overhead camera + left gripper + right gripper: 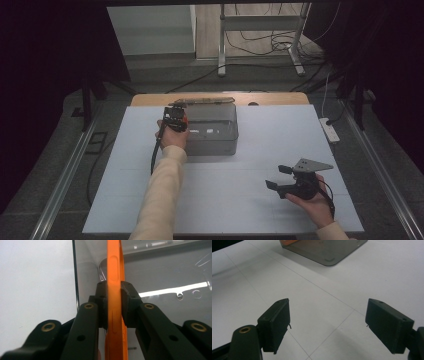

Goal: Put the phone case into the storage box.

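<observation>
L gripper (114, 293) pinching orange strip (114, 270), thin, edge-on, running 12–6 o'clock between pads, at clear box (215, 131) left wall. R gripper (327, 322) spread wide, nothing between jaws.

Probably a lab: white-topped table (280, 131) amid dark curtains (45, 60), metal frame (260, 22), floor cables (260, 47)
</observation>
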Demonstrator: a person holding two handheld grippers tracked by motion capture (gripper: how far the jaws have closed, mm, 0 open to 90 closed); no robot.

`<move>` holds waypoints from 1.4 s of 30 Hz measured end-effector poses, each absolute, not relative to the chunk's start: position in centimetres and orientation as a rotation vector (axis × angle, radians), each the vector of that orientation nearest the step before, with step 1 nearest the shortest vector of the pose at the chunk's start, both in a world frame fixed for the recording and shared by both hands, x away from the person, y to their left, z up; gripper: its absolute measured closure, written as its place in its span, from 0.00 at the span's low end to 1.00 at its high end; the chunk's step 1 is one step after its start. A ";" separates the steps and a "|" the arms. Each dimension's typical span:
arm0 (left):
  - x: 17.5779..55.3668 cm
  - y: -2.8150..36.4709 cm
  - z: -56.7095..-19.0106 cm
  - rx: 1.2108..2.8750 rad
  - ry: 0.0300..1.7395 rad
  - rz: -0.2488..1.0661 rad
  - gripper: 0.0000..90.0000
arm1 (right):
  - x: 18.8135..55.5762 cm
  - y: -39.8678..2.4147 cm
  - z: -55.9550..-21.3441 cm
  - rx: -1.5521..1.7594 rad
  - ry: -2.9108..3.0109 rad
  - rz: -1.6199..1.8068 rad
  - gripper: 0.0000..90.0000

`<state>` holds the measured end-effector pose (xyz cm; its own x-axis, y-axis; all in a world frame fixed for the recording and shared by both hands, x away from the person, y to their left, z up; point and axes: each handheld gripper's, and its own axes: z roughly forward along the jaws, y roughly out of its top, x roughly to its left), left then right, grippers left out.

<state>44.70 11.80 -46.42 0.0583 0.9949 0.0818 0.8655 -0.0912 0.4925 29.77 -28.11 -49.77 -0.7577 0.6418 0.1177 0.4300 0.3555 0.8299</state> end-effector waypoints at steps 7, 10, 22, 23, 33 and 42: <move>44.6 11.5 -45.9 2.009 1.842 0.591 0.69 | 29.8 -28.1 -49.8 0.963 2.391 1.361 0.22; 44.5 11.3 -45.3 2.005 1.819 0.604 0.62 | 29.8 -28.0 -49.8 0.963 2.391 1.361 0.22; 43.9 11.6 -43.8 1.995 1.718 0.561 0.44 | 29.7 -28.1 -49.7 0.966 2.390 1.347 0.22; 43.9 11.7 -43.8 1.995 1.705 0.548 0.43 | 29.7 -28.2 -49.7 0.966 2.393 1.340 0.22; 42.9 12.1 -43.1 2.021 1.541 0.477 0.40 | 29.8 -28.3 -49.8 0.973 2.383 1.355 0.22; 42.1 12.7 -43.1 2.032 1.418 0.433 0.38 | 29.7 -28.9 -50.1 0.998 2.375 1.354 0.23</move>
